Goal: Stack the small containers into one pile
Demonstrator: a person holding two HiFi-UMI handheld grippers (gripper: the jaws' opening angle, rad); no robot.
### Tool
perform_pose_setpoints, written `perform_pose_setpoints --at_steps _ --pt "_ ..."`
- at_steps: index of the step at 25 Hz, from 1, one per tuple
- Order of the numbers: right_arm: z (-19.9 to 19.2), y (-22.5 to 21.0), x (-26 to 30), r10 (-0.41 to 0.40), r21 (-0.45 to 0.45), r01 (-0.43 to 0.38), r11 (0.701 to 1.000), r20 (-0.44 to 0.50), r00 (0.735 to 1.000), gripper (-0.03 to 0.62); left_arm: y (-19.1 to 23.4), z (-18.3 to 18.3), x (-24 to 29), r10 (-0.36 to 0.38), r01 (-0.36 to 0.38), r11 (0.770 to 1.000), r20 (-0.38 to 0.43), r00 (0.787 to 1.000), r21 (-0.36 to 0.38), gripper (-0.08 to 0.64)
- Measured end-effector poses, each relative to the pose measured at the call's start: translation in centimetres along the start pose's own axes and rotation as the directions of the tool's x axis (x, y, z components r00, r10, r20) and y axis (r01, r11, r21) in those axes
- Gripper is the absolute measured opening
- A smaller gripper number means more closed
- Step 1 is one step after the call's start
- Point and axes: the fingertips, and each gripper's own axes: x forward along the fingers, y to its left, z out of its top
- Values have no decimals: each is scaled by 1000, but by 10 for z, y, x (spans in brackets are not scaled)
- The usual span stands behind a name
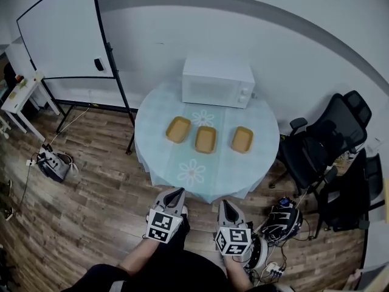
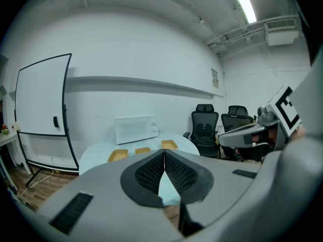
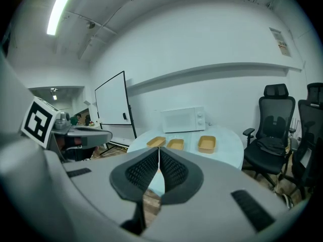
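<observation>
Three small tan containers lie in a row on the round table [image 1: 176,163]: the left container [image 1: 178,129], the middle container [image 1: 205,139] and the right container [image 1: 242,139], each apart from the others. They show again in the left gripper view [image 2: 143,150] and the right gripper view [image 3: 175,144]. My left gripper [image 1: 178,192] and right gripper [image 1: 226,204] hang below the table's near edge, well short of the containers. Both are shut with nothing between the jaws [image 2: 164,153] [image 3: 158,149].
A white microwave [image 1: 218,82] stands at the table's far side. A whiteboard on a stand [image 1: 64,32] is at the left, black office chairs [image 1: 331,142] at the right, and cables and gear [image 1: 282,221] on the wood floor near my right gripper.
</observation>
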Motion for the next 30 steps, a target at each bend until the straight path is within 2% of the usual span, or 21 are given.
perform_pose_setpoints --at_steps 10,18,25,30 --pt "51 -34 127 -11 19 12 1000 -34 999 25 73 37 119 -58 58 998 -26 998 -7 14" --pt "74 -39 208 -21 53 24 998 -65 998 25 132 47 178 -89 88 996 -59 994 -15 14" --pt "82 -53 233 -48 48 52 998 -81 996 25 140 48 215 -123 120 992 -83 989 -36 14" --pt "82 -75 248 -42 52 47 998 -92 995 26 136 48 239 -120 115 992 -100 988 -51 14"
